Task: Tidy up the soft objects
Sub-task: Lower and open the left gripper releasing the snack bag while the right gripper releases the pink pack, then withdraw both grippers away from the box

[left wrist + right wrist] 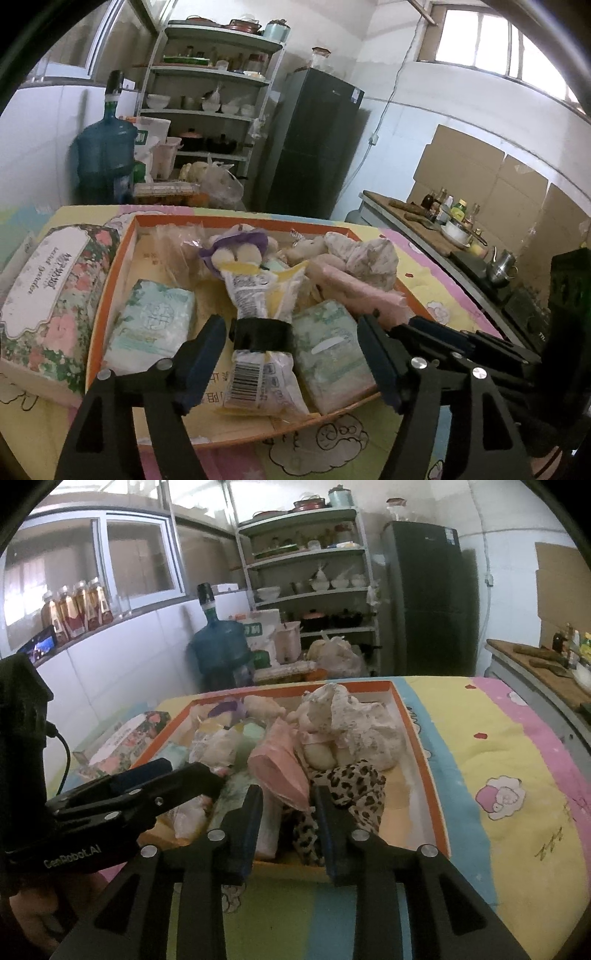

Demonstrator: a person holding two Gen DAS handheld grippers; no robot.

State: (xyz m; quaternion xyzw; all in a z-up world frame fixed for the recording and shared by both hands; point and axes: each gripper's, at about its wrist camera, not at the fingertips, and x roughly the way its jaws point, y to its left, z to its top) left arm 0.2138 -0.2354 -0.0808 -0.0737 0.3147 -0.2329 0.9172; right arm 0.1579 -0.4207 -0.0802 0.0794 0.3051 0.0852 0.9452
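Both grippers hovering at near edge of orange box [110, 291], soft goods packed inside.
Left gripper [291, 350] is standing wide open around a banded wipes packet [258, 306], pads not touching it; looks like a release into the row between two tissue packs [155, 325]. Right gripper [288, 812] is sitting partly open, leopard-print cloth [354, 786] and pink roll [280, 768] lying between its fingers, nothing pinched. Both are tilting downward over box on the quilted desk [480, 760]. Floral box [48, 288] is sitting beside.

Left tool [291, 334] open over banded snack packet [258, 295], orange tray [110, 266], floral box [48, 291] beside
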